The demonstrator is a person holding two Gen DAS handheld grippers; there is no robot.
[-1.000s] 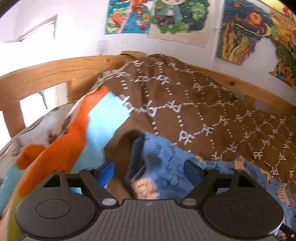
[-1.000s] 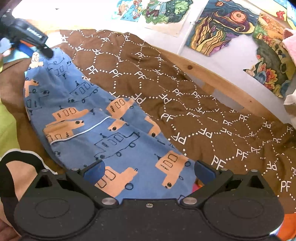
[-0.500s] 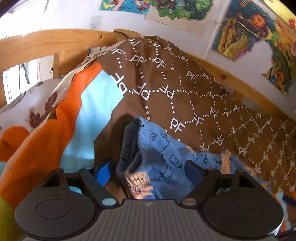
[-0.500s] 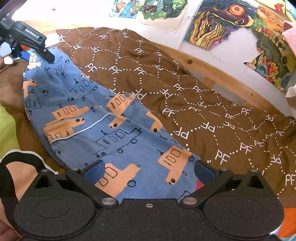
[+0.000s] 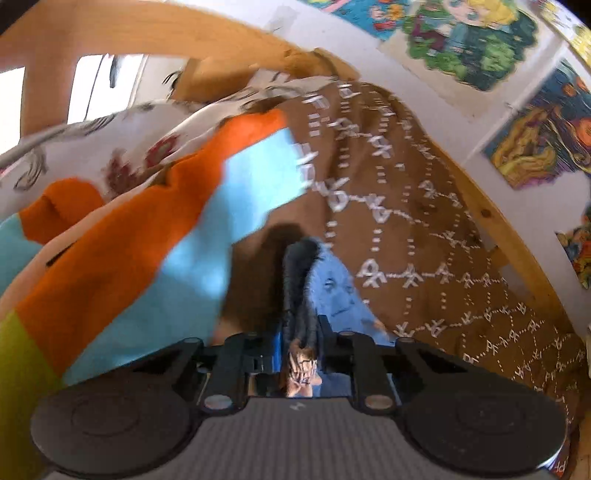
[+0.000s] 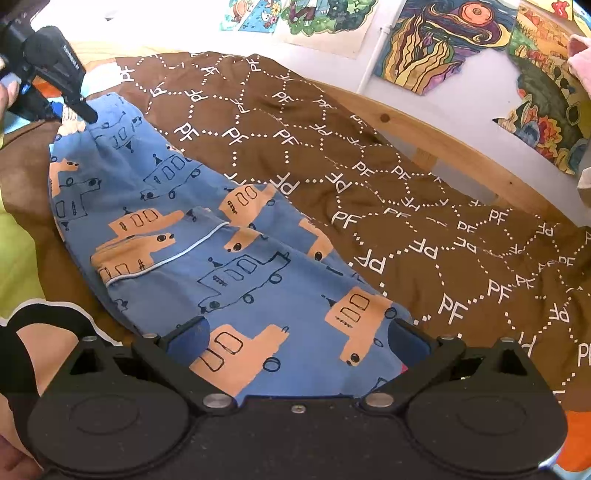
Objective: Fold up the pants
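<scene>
Blue pants point(image 6: 207, 258) with orange truck prints lie flat on a brown patterned blanket point(image 6: 424, 229), running from my right gripper to the far left. My right gripper point(image 6: 299, 332) is open, its fingers spread over the near end of the pants. My left gripper point(image 5: 297, 332) is shut on the pants' far end, with the bunched cloth point(image 5: 301, 280) standing up between its fingers. It also shows in the right wrist view point(image 6: 79, 109) at the pants' far corner.
A wooden bed rail point(image 6: 461, 147) runs along the wall behind the blanket, with colourful posters point(image 6: 443, 40) above. An orange, light-blue and green cover point(image 5: 140, 236) lies to the left of the pants. A wooden headboard point(image 5: 129, 33) stands beyond it.
My left gripper has closed on the far end of the pants and pinched the cloth. My right gripper has stayed open over the near end.
</scene>
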